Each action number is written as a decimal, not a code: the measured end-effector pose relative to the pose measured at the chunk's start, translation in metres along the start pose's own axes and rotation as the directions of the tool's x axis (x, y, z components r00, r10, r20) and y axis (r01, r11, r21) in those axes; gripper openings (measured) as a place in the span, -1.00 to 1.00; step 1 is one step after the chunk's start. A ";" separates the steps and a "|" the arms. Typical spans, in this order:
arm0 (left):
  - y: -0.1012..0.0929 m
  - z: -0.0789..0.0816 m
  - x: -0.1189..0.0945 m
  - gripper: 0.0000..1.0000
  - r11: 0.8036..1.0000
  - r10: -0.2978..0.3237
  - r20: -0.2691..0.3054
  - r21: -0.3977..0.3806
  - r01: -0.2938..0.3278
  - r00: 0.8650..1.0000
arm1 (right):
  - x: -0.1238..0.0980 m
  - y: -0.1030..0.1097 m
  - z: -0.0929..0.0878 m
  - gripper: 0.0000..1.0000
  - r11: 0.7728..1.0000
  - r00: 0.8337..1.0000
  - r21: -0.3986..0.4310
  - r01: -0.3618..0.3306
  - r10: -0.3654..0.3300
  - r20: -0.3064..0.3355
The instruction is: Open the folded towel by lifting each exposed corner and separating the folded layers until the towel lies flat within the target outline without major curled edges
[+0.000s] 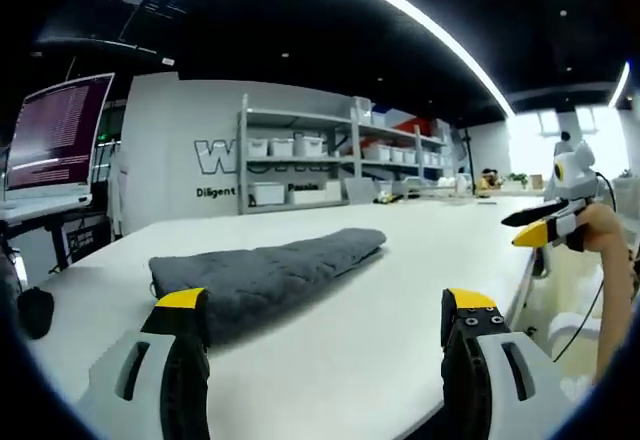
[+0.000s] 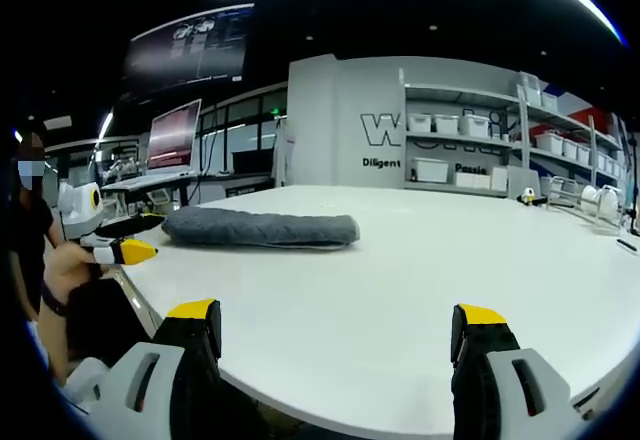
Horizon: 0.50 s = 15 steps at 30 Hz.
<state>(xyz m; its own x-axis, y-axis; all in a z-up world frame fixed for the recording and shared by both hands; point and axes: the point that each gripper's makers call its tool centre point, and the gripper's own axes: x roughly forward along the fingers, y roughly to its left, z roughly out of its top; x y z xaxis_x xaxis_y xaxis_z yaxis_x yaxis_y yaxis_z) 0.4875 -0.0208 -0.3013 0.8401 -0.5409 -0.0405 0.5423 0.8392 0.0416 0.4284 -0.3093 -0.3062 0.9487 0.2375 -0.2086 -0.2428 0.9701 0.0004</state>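
A dark grey towel [image 1: 268, 268] lies folded into a long thick roll on the white table [image 1: 400, 290]. My left gripper [image 1: 325, 302] stands open at the table's near edge, its left jaw just in front of the towel's near end. Held by a hand, the right gripper [image 1: 532, 228] hovers off the table's right side. From the other side, the towel [image 2: 262, 228] lies towards the far left of the table [image 2: 420, 260]. My right gripper [image 2: 336, 312] is open and well short of the towel. The left gripper [image 2: 125, 240] sits beside the towel's left end.
Shelves with white bins [image 1: 300, 165] line the far wall. A monitor [image 1: 58, 135] stands on a desk at the left, with a black object [image 1: 35, 312] below it. A person [image 2: 30, 250] stands at the table's left edge. Bottles [image 2: 600, 205] stand at the far right.
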 end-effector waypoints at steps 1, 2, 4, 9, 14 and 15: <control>0.004 -0.001 -0.002 0.88 1.000 0.011 -0.003 -0.001 -0.011 1.000 | 0.000 0.000 0.000 0.95 1.000 1.000 0.000 0.000 0.000 0.000; 0.008 -0.001 -0.003 0.88 1.000 0.022 -0.002 -0.001 -0.022 1.000 | 0.000 0.000 0.000 0.95 1.000 1.000 -0.001 0.000 0.000 0.000; 0.016 -0.002 -0.005 0.88 0.999 0.042 -0.002 -0.007 -0.042 0.999 | 0.001 0.000 0.000 0.95 1.000 1.000 -0.001 -0.001 0.001 -0.002; 0.030 -0.009 -0.005 0.88 0.997 0.072 -0.016 -0.019 -0.073 0.997 | 0.002 0.002 0.000 0.95 1.000 1.000 -0.005 -0.005 0.005 -0.005; 0.035 -0.018 0.002 0.88 0.996 0.081 -0.044 -0.022 -0.082 0.996 | 0.002 0.003 0.000 0.95 1.000 1.000 -0.004 -0.004 0.004 -0.004; 0.034 -0.020 0.004 0.88 0.997 0.077 -0.049 -0.023 -0.078 0.996 | 0.002 0.002 0.000 0.95 1.000 1.000 -0.004 -0.003 0.003 -0.005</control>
<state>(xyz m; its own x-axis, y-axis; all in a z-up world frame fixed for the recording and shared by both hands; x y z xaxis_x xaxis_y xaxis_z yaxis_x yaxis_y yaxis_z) 0.5092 0.0063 -0.3196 0.8777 -0.4715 -0.0862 0.4748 0.8798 0.0221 0.4295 -0.3067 -0.3068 0.9470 0.2403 -0.2133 -0.2466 0.9691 -0.0026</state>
